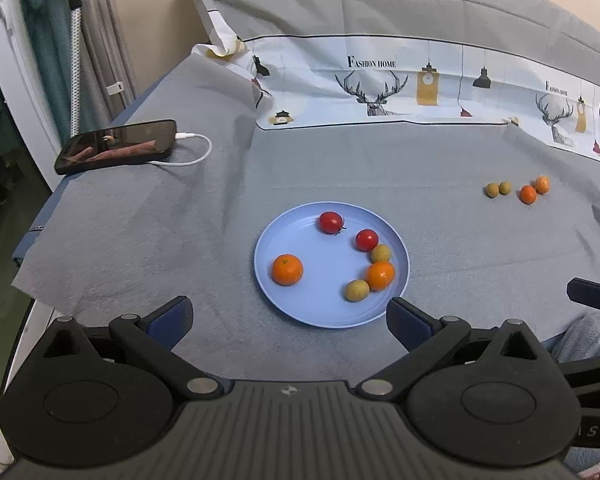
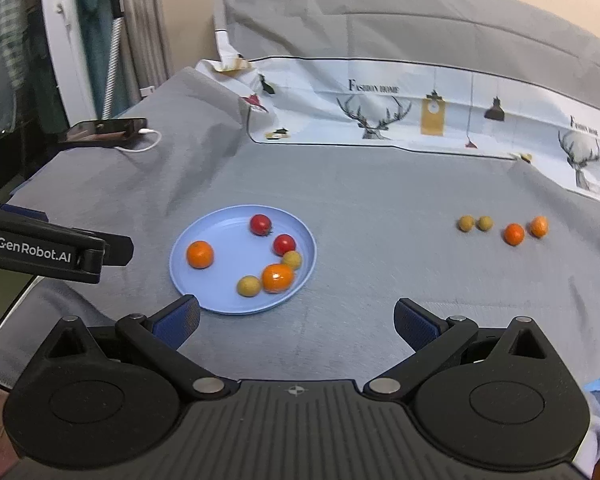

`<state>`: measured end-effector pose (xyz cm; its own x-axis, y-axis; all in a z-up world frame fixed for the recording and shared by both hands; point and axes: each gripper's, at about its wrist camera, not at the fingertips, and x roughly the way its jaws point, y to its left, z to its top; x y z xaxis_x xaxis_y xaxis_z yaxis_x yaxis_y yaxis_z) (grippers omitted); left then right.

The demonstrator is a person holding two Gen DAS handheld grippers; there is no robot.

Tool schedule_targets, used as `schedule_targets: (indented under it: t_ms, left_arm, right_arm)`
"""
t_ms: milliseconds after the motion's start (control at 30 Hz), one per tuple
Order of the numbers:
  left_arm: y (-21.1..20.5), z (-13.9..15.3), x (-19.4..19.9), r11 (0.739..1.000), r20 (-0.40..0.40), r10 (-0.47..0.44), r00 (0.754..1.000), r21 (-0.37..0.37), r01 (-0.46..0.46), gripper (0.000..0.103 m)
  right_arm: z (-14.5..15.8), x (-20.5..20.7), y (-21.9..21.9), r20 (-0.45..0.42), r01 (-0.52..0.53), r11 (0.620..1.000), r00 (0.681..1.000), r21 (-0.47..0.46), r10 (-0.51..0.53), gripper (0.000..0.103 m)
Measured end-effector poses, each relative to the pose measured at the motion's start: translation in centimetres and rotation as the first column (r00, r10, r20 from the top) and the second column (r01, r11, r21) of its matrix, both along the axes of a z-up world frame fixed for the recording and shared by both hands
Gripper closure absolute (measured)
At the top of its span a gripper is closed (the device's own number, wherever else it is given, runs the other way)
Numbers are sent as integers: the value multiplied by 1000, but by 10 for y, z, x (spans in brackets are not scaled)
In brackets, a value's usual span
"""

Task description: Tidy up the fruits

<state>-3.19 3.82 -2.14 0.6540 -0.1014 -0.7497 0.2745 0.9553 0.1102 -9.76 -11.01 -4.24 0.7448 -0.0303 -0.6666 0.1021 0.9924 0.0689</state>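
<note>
The plate (image 1: 284, 312) is plain pale blue. On it lie 2 red tomatoes (image 1: 331, 222), 2 bright orange citrus fruits (image 1: 287, 269) and 2 dull yellow-green fruits (image 1: 356, 290). Right of the plate, on the grey cloth (image 1: 140, 248), sit 2 more yellow-green fruits (image 1: 498, 189) and 2 more orange ones (image 1: 527, 194). Beyond the plate runs a white printed sheet (image 1: 380, 84) with grey stag heads, black hanging lamps, mustard-yellow tags and black "FASHION HOME" lettering. Left of the plate lies a black phone (image 1: 116, 146) with a white cable (image 1: 196, 148). Both grippers are black with dark blue finger pads (image 1: 168, 320).
</note>
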Motion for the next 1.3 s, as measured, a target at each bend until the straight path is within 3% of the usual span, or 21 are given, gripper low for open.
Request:
schedule_targets:
  t_ms: [367,800,1067,1200,1300]
  left_arm:
    - [-39,-5,23,999,-25,-37,999,17,37,0]
    - [-104,-12,59,995,-43,-101,994,16,102,0]
    - [-162,-30,93,985,-49,-167,985,42,169,0]
    - [-207,-48,114,971,-53,-231,972,52,234,0]
    - [-246,-67,133,953,-59,-297,953,42,299,0]
  right_arm:
    - [-16,9,-43,-30,126,991,992,50,-125,1]
    - [-35,20,-108,-50,300,952,954,67,-297,1]
    - [-52,31,-164,-44,431,901,902,43,-429,1]
    - [-67,40,-204,-30,504,864,863,15,-504,1]
    - [-85,56,-236,-20,515,857,857,-4,-515,1]
